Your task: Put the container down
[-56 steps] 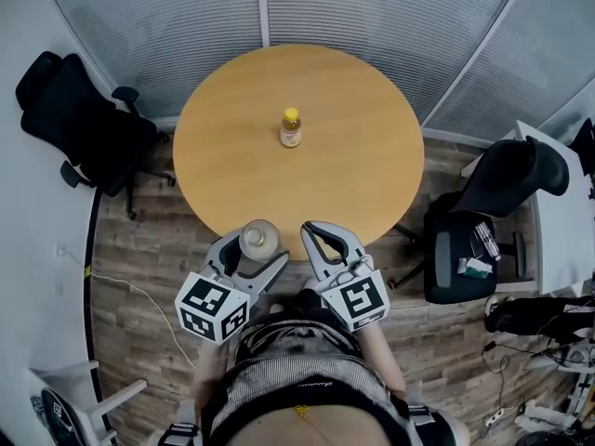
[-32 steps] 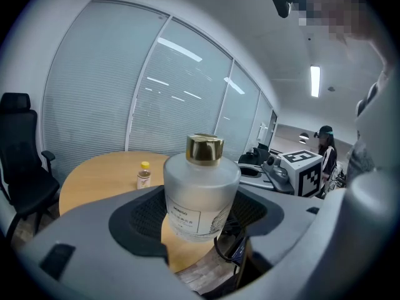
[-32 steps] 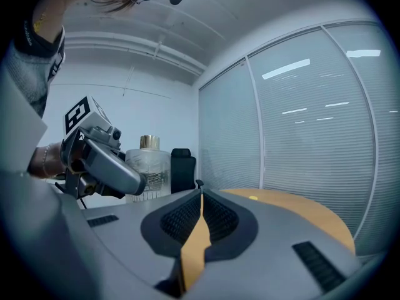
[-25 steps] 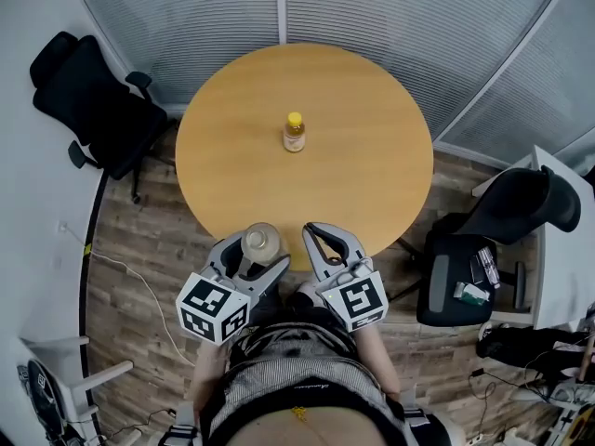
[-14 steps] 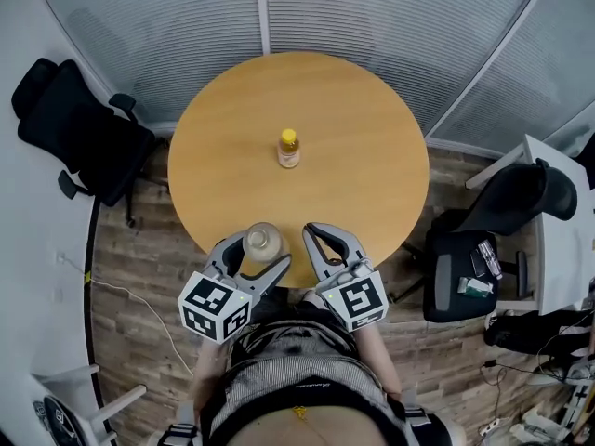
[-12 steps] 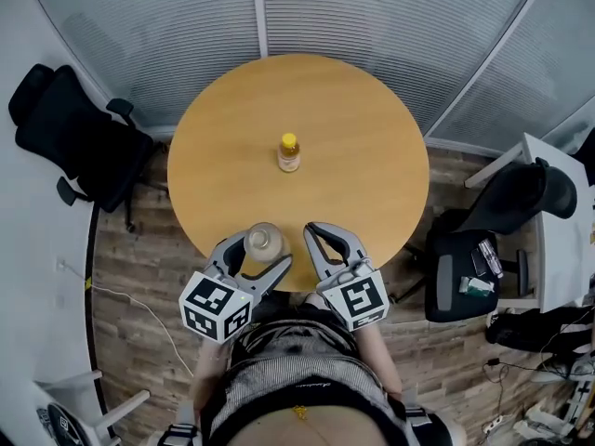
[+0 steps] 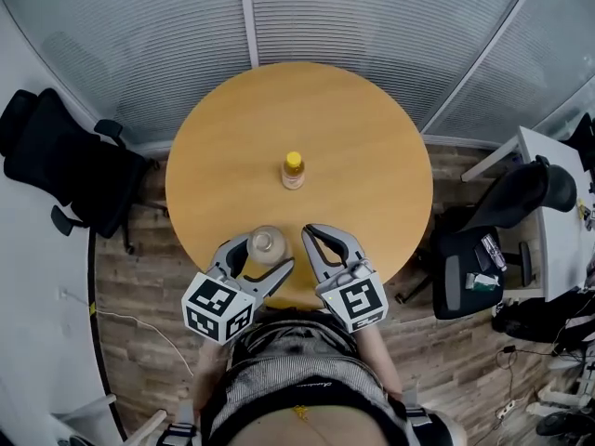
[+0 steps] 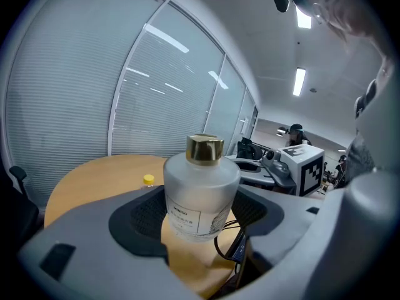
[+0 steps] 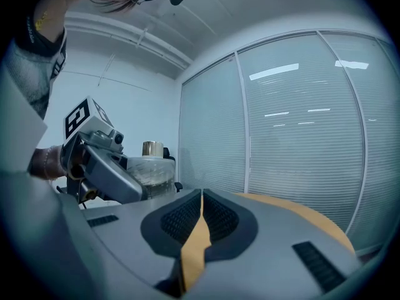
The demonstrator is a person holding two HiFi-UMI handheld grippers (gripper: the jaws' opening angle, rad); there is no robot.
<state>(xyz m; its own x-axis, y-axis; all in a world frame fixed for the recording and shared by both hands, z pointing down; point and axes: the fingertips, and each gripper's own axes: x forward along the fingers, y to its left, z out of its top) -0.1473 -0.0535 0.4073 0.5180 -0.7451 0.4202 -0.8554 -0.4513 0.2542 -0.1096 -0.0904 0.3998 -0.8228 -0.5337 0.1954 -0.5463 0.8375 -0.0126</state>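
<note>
A frosted glass container (image 8: 200,195) with a gold cap and a small label sits upright between the jaws of my left gripper (image 7: 263,257), which is shut on it. In the head view the container (image 7: 266,244) hangs over the near edge of the round wooden table (image 7: 363,184). My right gripper (image 7: 316,242) is just to its right, jaws pressed together with nothing between them. The right gripper view shows the container (image 9: 150,167) and the left gripper (image 9: 100,161) off to the left. A small yellow-capped bottle (image 7: 294,170) stands near the table's middle.
Black office chairs stand left (image 7: 56,165) and right (image 7: 507,216) of the table. A white desk (image 7: 562,203) is at the far right. Glass walls with blinds (image 7: 372,17) curve behind the table. Wood-pattern floor surrounds it.
Both grippers keep their pose while the table shifts slightly nearer in the head view. The container stays gripped in the left gripper. The chairs drift as the head turns.
</note>
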